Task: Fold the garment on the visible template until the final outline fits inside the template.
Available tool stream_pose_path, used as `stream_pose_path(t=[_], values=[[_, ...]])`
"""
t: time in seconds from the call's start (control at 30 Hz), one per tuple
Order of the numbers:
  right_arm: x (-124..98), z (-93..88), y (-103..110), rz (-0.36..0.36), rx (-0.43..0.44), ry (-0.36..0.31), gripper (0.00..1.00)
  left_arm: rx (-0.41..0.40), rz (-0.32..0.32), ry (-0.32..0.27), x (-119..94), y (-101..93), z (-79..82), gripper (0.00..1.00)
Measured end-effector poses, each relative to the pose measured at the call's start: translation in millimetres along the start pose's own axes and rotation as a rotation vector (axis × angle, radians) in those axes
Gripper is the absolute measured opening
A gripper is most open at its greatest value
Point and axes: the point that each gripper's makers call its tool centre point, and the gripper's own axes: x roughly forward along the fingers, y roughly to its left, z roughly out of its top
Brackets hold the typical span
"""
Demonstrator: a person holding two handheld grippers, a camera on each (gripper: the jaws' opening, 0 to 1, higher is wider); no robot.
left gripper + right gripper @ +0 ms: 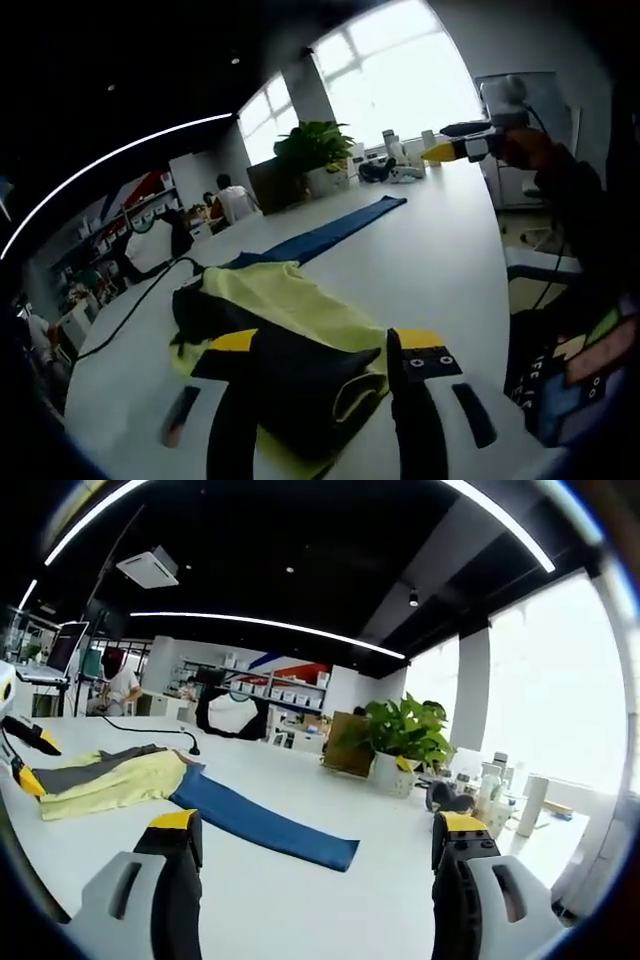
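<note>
A yellow and dark grey garment [300, 310] lies bunched on the white table [440, 260], overlapping the near end of a long blue template strip [330, 232]. My left gripper [328, 345] is open, its yellow-tipped jaws set wide on either side of the garment's dark folded edge. My right gripper [455, 150] is held up in a hand over the far side of the table, away from the cloth. In the right gripper view, my right gripper [318, 825] is open above bare table, with the template [265, 825], the garment [110, 778] and the left gripper [25, 760] beyond it.
A potted plant [315, 150] and some bottles [395, 150] stand at the far end of the table. A black cable [130, 310] runs across the table behind the garment. The person's sleeve [570, 200] and patterned clothing [580, 370] are at the right. People sit in the background.
</note>
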Motion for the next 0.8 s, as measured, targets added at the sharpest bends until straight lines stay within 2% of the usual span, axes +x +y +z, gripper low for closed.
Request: stream_pose_path(t=[0.07, 0.13, 0.23, 0.27, 0.3, 0.33, 0.5, 0.57, 0.67, 0.73, 0.8], values=[[0.1, -0.4, 1.6, 0.008, 0.007, -0.002, 0.98, -0.003, -0.014, 0.013, 1.1, -2.7, -2.1, 0.39], [0.1, -1.3, 1.4, 0.011, 0.012, 0.0, 0.98, -0.003, -0.036, 0.026, 0.7, -6.9, -4.4, 0.23], [-0.3, -2.1, -0.3, 0.006, 0.018, 0.001, 0.98, 0.015, -0.057, 0.064, 0.7, -11.2, -10.8, 0.22], [-0.5, -2.0, -0.8, 0.006, 0.02, 0.0, 0.98, 0.052, -0.065, 0.095, -0.2, -13.5, -15.5, 0.23], [-0.6, -2.1, -1.1, 0.007, 0.02, 0.0, 0.98, 0.084, -0.075, 0.102, -0.4, -15.9, -16.3, 0.25], [-0.9, -2.5, -1.1, 0.007, 0.022, 0.001, 0.98, 0.089, -0.077, 0.097, -0.5, -18.8, -15.6, 0.26], [-0.6, -3.9, -1.7, 0.009, 0.034, 0.004, 0.97, 0.078, -0.084, 0.13, 2.9, -18.6, -21.3, 0.2], [-0.1, -4.0, -1.4, 0.009, 0.034, 0.006, 0.97, 0.062, -0.087, 0.131, 2.4, -17.4, -20.4, 0.19], [-1.1, -1.4, -0.3, 0.014, 0.04, -0.002, 0.96, 0.049, -0.057, 0.123, -1.2, -12.7, -13.8, 0.1], [-1.7, -1.0, -1.1, 0.011, 0.04, -0.003, 0.96, 0.056, -0.055, 0.13, -1.9, -11.7, -14.4, 0.07], [-3.1, -1.7, -2.5, 0.007, 0.044, -0.002, 0.96, 0.03, -0.042, 0.094, -3.6, -7.9, -8.2, 0.07]])
